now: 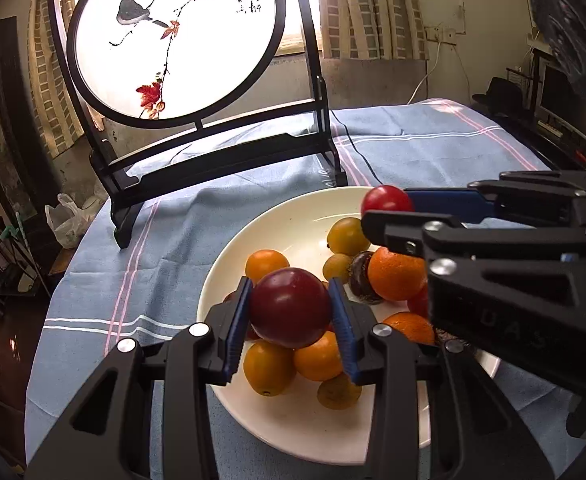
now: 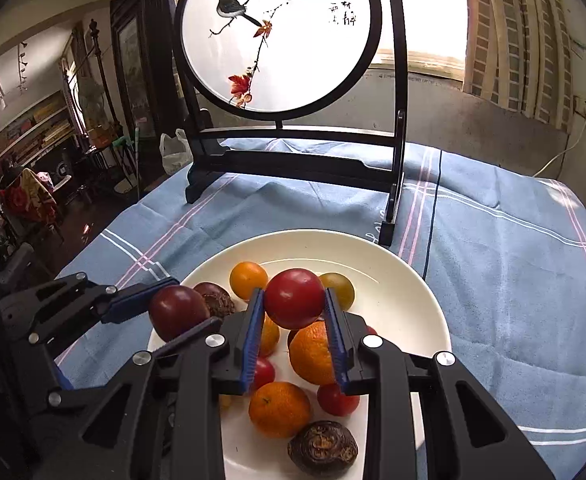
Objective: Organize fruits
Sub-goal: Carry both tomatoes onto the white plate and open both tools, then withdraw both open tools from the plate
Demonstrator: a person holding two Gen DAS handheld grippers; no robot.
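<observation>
Right now your left gripper (image 1: 291, 312) has its blue pads clamped on a dark red plum (image 1: 291, 308) at lower centre of its view, held above the white plate (image 1: 277, 216). Your right gripper (image 2: 295, 312) is closed almost fully on a smaller red fruit (image 2: 295, 298), perhaps a tomato, at the centre of its view. Both fruits are round and smooth, so a tilt or a loosened squeeze could let one roll out and knock the oranges (image 2: 279, 408) heaped below. The two tools sit close together over the plate; crossing paths risks a bump. Farther back, at the top of both views, stands a framed bird screen (image 2: 281, 36) on the blue cloth (image 2: 493, 264), with a cable trailing by its foot; swing wide of it.
</observation>
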